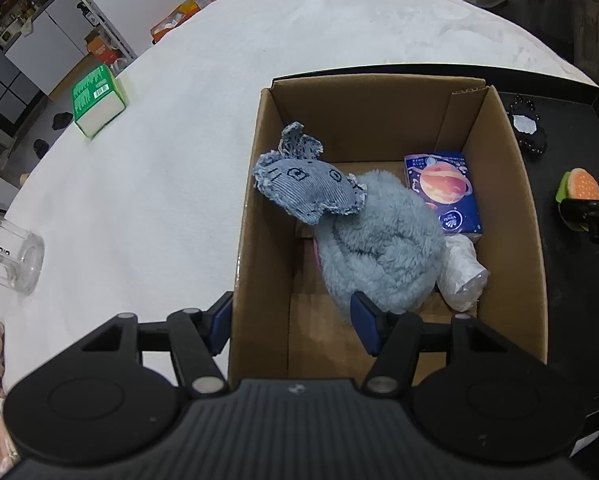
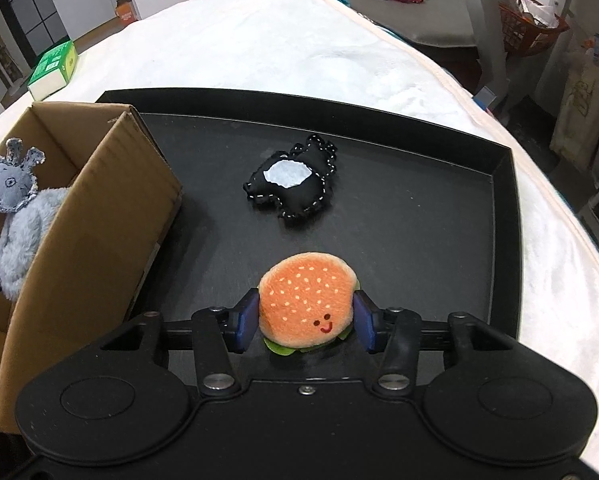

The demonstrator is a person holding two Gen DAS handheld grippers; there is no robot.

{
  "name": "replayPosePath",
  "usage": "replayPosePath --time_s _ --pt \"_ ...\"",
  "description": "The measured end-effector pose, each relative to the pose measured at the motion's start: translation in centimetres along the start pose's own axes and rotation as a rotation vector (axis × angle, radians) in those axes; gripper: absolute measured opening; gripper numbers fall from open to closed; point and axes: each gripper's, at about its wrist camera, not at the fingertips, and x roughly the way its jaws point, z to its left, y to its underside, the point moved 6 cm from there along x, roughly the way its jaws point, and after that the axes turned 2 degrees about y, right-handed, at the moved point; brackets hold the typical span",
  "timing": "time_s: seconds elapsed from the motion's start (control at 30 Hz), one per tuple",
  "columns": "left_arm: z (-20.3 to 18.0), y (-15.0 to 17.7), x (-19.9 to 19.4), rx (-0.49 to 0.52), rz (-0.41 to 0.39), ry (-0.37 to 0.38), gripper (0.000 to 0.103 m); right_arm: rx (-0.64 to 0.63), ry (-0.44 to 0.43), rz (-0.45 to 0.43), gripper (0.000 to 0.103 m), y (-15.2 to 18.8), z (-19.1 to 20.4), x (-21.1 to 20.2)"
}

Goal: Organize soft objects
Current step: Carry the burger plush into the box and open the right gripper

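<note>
Plush burger [image 2: 308, 300] on black tray [image 2: 439, 208], pinched between right tongs [image 2: 306, 322]. Black felt toy [image 2: 291, 182] farther back on tray. Left tongs [image 1: 295, 322] spread astride wall of cardboard box [image 1: 255, 216], which holds fuzzy blue plush [image 1: 379, 240].

Orange burger [image 2: 307, 300] with pale seed dots, red smile, green lettuce edge. Black plush [image 2: 291, 178], white stitching and patch. Blue-grey bunny [image 1: 379, 240]. Brown box [image 1: 515, 184]. Black tray [image 2: 419, 208].
</note>
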Motion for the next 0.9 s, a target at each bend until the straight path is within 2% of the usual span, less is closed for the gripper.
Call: replayPosePath --time_s 0.43,0.9 --pt "0.9 0.1 -0.5 -0.041 -0.029 0.081 0.060 0.038 0.002 -0.060 0.047 -1.1 0.6 -4.4" --pt "2.0 1.1 -0.8 -0.076 -0.032 0.169 0.060 0.025 -0.021 -0.111 0.047 -2.0 5.3 -8.4"
